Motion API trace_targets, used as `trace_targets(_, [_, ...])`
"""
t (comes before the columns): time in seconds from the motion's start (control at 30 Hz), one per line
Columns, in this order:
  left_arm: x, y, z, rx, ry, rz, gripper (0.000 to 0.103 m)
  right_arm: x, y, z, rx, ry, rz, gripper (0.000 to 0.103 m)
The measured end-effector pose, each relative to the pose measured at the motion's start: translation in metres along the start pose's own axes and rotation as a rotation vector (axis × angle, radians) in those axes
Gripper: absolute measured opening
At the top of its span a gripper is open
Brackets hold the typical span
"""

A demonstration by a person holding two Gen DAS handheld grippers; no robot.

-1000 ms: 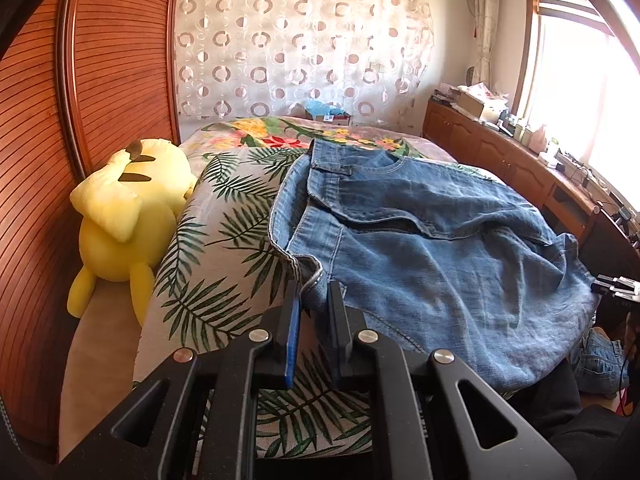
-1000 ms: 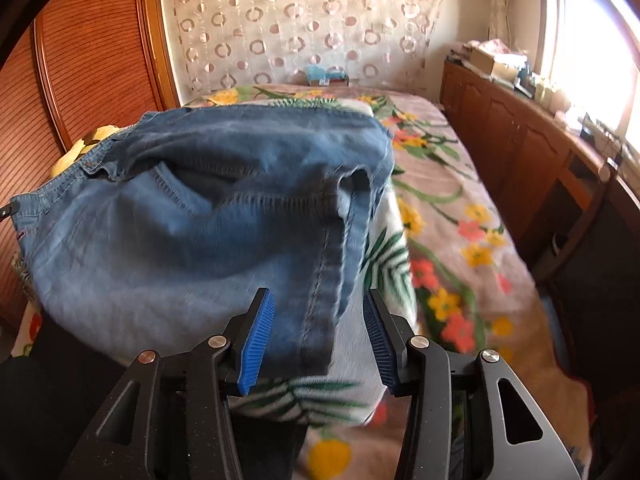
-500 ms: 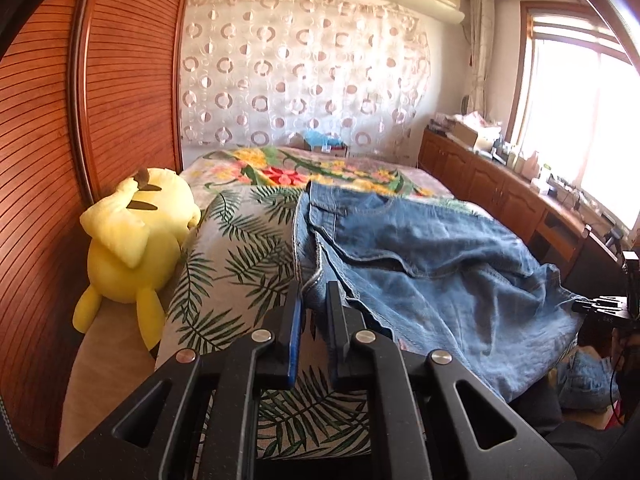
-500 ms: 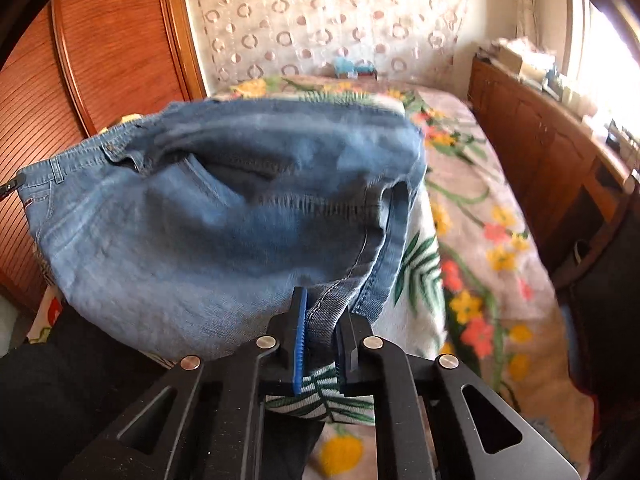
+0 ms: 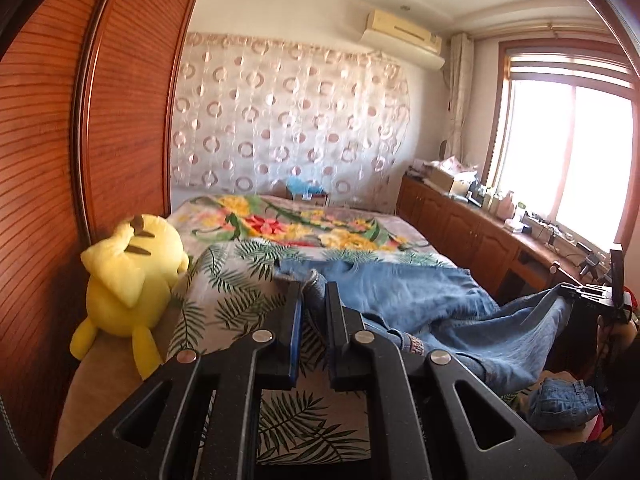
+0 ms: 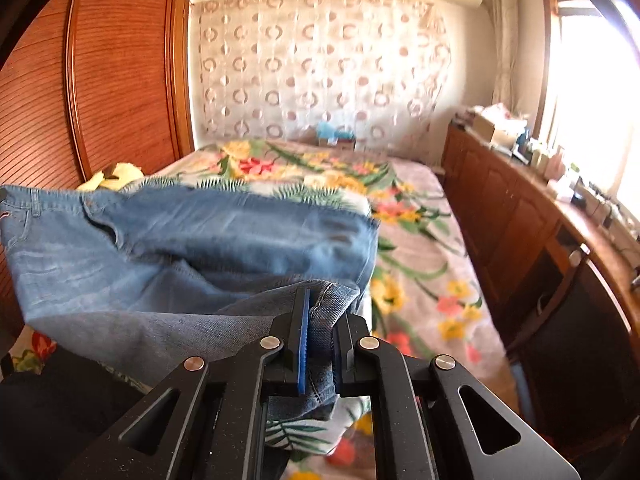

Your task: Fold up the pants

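The blue jeans (image 5: 420, 300) lie across the near end of the bed (image 5: 256, 300), their near edge lifted. The left gripper (image 5: 314, 304) is clamped on a denim edge, the right gripper (image 6: 322, 320) on another, seemingly a hem. A yellow plush toy (image 5: 128, 280) sits left.

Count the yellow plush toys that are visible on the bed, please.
1. The yellow plush toy sits at the bed's left edge, against the wooden wardrobe. The jeans could hide others.
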State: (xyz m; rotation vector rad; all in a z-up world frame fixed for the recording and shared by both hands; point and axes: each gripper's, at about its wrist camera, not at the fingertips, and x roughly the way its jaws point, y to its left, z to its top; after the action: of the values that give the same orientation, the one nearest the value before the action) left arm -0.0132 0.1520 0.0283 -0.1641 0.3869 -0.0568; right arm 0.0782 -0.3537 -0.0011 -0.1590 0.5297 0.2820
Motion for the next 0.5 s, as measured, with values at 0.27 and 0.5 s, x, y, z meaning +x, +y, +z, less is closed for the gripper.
trace_targets(0.27, [0.007,0.005,0.002,0.002,-0.001,0.015,0.011,-0.002,0.005,-0.011,-0.003,-0.04,-0.025,0.008])
trace_targets(0.5, [0.051,0.006,0.012,0.022,0.03,0.023,0.011,0.017,0.004,0.008,-0.012,-0.028,-0.049,0.008])
